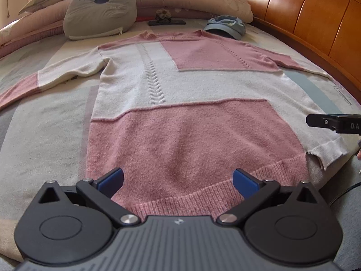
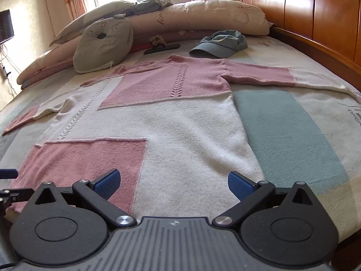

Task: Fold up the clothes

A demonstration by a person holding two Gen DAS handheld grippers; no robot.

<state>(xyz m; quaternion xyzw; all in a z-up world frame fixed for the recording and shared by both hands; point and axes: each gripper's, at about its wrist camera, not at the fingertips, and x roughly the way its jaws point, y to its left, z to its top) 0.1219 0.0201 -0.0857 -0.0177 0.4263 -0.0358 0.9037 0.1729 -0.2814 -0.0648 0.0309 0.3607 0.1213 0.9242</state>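
A pink and cream knitted sweater [image 1: 180, 85] [image 2: 171, 122] lies flat on the bed, front up, both sleeves spread out, collar toward the pillows. My left gripper [image 1: 178, 180] hovers open just above the pink ribbed hem, nothing between its blue pads. My right gripper [image 2: 172, 184] is open too, over the cream lower right part of the sweater near the hem. In the left wrist view one black finger of the right gripper [image 1: 334, 123] pokes in from the right edge.
A blue cap [image 1: 225, 26] [image 2: 220, 43] lies beyond the collar. A grey cushion [image 1: 101, 9] [image 2: 103, 45], pillows and a dark flat object [image 1: 167, 22] sit at the bed's far end. The wooden headboard [image 2: 315, 18] runs along the right.
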